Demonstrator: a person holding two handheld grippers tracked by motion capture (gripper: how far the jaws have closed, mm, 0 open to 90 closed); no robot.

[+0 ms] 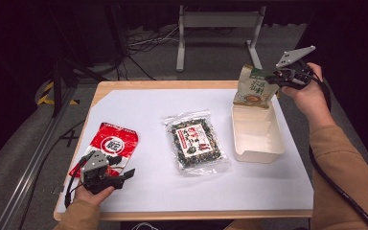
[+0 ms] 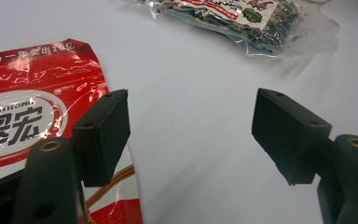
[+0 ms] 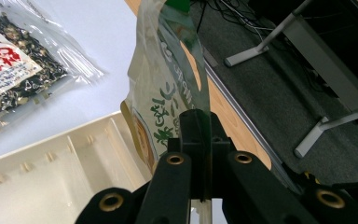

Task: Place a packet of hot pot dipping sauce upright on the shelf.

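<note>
- Right tongs point(image 1: 274, 78) clench the tan-and-green foil snack pouch point(image 1: 253, 87) by its edge, hanging it upright over the cream plastic tray point(image 1: 258, 152), apparently for packing.
- Left tongs point(image 1: 124, 176) rest released beside the red snack packet point(image 1: 113, 140) on the tabletop point(image 1: 143, 108).

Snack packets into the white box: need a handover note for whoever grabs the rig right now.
Right gripper: shut on the green packet, held over the far end of the white box.
Left gripper: open, holding nothing, beside the red packet.
Clear packet: flat mid-table.
Done: green packet lifted.
Left: drop it in; red and clear packets probably follow.
</note>
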